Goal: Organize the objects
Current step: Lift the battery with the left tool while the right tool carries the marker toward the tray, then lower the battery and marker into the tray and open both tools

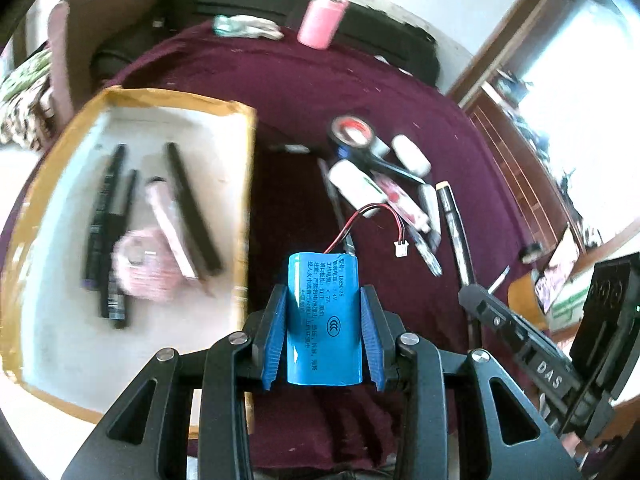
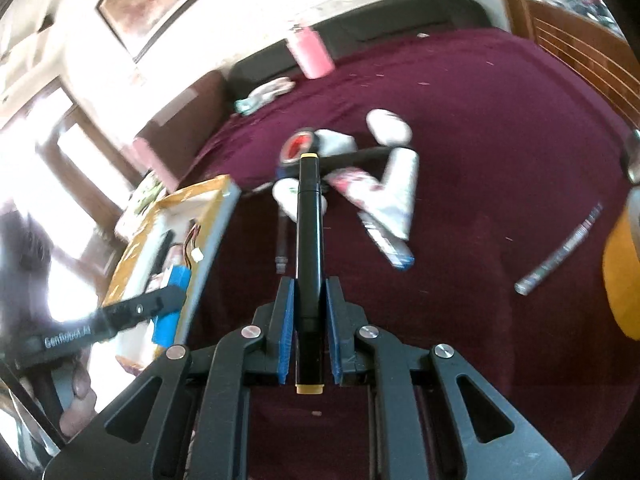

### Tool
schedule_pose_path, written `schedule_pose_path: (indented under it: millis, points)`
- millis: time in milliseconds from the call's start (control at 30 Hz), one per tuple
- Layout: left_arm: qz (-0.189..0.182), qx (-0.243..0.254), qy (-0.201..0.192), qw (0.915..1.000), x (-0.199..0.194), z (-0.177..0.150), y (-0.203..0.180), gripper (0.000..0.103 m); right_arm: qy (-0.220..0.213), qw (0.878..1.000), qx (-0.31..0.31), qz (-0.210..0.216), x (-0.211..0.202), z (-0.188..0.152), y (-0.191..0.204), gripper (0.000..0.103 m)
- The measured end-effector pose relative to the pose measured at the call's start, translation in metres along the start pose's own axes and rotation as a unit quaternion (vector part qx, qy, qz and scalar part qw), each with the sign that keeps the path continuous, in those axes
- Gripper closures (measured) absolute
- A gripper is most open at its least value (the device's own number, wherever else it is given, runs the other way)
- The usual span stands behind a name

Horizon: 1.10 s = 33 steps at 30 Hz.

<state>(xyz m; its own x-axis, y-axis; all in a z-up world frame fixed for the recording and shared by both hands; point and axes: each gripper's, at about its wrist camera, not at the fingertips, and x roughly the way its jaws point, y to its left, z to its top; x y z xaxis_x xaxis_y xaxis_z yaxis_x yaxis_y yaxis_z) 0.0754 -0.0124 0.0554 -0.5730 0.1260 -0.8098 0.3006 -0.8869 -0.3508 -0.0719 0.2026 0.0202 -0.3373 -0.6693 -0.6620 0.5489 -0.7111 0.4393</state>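
Observation:
My left gripper is shut on a blue battery pack, which stands upright between the blue pads. Its red and black wires end in a white plug. It hangs by the right wall of an open cardboard box. In the box lie black pens, a pink roll and a black stick. My right gripper is shut on a black marker with yellow ends, above the maroon cloth. In the right wrist view the left gripper and the battery pack show over the box.
A heap on the maroon cloth holds a tape roll, white tubes, scissors and small packets. A pink bottle stands at the far edge. A lone pen lies right of the heap, near an orange object.

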Motion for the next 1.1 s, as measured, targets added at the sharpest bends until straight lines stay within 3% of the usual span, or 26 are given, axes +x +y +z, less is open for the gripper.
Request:
schedule_pose_path:
  millis: [233,433,833,1100]
  points:
    - [0.045,-0.051,-0.021,0.9975,-0.018,0.021,0.055,0.072,0.035,0.997,-0.04,0.06,0.03,0.003,0.048,0.09]
    - [0.094,-0.081,-0.032,0.9917,-0.014,0.044,0.102,0.072,0.059,0.992,-0.074,0.085,0.072,0.012,0.09,0.09]
    - [0.13,-0.105,-0.006,0.986,0.023,0.063,0.156,0.072,0.104,0.988,-0.097,0.059,0.155,0.034,0.135,0.09]
    - [0.144,-0.084,0.003,0.986,0.028,0.071,0.155,0.072,0.091,0.989,-0.114,0.015,0.167,0.037,0.145,0.09]
